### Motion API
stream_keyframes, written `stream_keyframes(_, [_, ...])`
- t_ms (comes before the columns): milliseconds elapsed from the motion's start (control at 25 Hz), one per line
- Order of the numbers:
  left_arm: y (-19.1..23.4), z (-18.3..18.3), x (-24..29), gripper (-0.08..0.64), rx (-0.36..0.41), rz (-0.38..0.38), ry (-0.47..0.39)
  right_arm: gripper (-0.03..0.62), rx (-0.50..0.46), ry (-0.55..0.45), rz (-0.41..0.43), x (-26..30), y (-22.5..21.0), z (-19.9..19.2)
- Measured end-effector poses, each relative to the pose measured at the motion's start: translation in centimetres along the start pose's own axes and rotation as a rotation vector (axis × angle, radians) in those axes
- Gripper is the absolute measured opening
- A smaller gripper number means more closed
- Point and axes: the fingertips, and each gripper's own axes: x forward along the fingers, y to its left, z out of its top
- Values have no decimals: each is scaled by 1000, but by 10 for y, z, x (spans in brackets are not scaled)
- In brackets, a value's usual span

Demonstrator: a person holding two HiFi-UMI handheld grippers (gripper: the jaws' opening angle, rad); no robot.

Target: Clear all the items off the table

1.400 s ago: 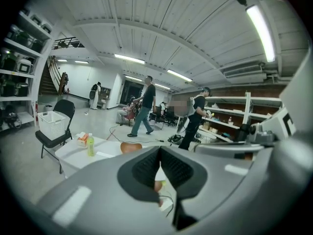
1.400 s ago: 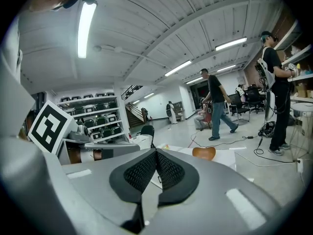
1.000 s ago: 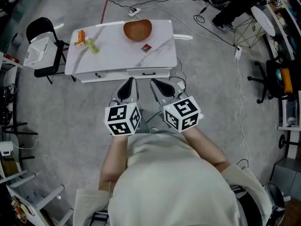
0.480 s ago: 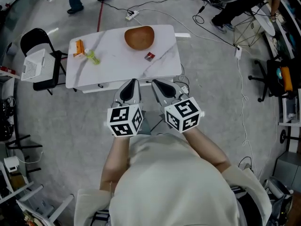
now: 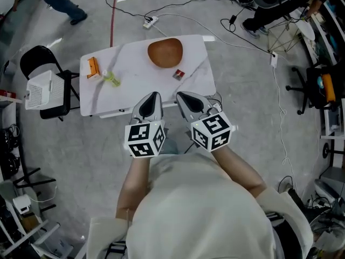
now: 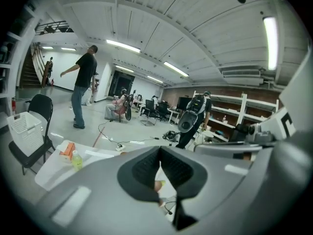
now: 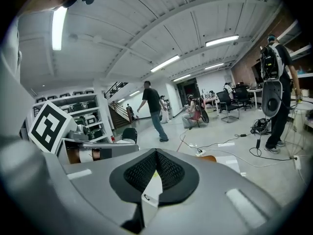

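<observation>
A white table [image 5: 140, 85] stands ahead of me on the grey floor. On it are a brown wooden bowl [image 5: 165, 52], a small red item [image 5: 178, 74], an orange box [image 5: 94, 67] and a small yellow-green bottle [image 5: 112, 79]. My left gripper [image 5: 152, 95] and right gripper [image 5: 184, 95] hang side by side at the table's near edge, both shut with nothing between the jaws. The left gripper view shows its shut jaws [image 6: 159, 150], with the orange box [image 6: 67, 151] and bottle [image 6: 77, 159] beyond. The right gripper [image 7: 156, 153] hides most of the bowl [image 7: 210, 158].
A black chair carrying a white basket [image 5: 42, 89] stands left of the table. Cables and a power strip [image 5: 146, 21] lie on the floor behind it. A person [image 5: 59, 1] walks at the far left; office chairs and shelves [image 5: 321, 85] line the right.
The table has come nearer to both grippers, whose tips now reach its near edge. Both grippers stayed shut side by side. The person beyond the table walked off to the left.
</observation>
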Motion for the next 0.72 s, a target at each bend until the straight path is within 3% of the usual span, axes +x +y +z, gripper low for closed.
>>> stream_keyframes(720, [112, 21, 42, 9, -15, -23, 35, -2, 4, 37, -49, 114, 11, 17])
